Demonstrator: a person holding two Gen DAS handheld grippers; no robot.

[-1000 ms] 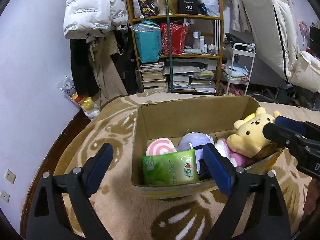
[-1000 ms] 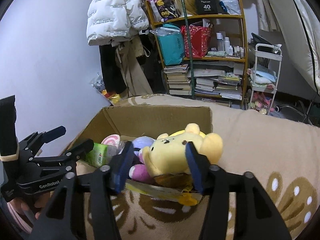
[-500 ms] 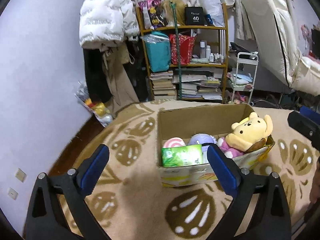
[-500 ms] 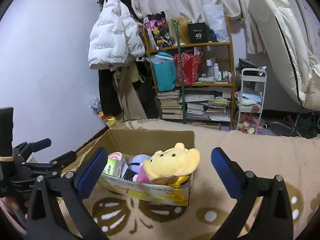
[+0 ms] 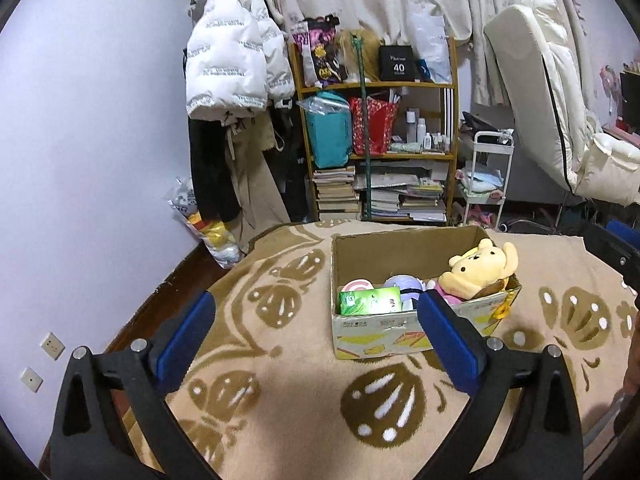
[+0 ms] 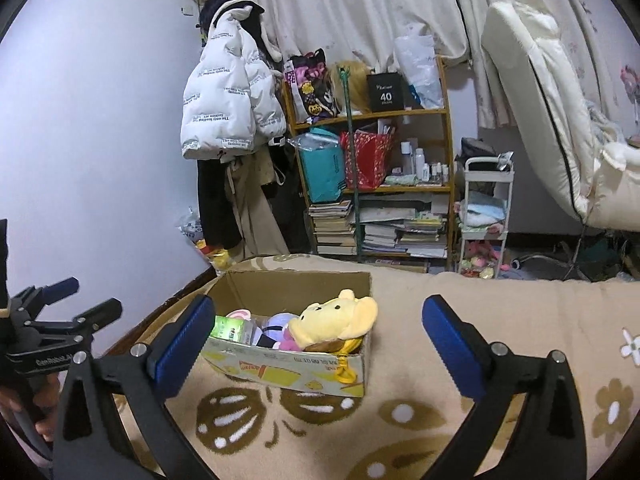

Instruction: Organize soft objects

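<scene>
The cardboard box (image 5: 404, 324) sits on the beige patterned blanket (image 5: 288, 392), in front of the wooden bookshelf (image 5: 376, 92); it serves as the landmark here. Inside the box, at its right end, the yellow bear plush (image 5: 478, 270) lies on top of the other contents, its head propped against the box's right wall; to the bear's left lies a pink plush (image 6: 290, 345), partly hidden, then a lavender round toy (image 5: 402, 283); at the box's left end a green tissue pack (image 5: 370, 300) leans on the near wall, with a pink-and-white swirl toy (image 5: 358, 285) just behind it.

The left gripper (image 5: 316, 332) hangs short of the box on its near side; its jaws are opening, already spread wide, with nothing between the blue pads (image 5: 186, 328). The right gripper (image 6: 318, 334) also stands back from the box, jaws spread as wide as they go, gripping nothing; the box shows through the gap between its fingers but is apart from them. A white puffer jacket (image 6: 224, 108) hangs on the wall to the left of the bookshelf, well behind the box.
</scene>
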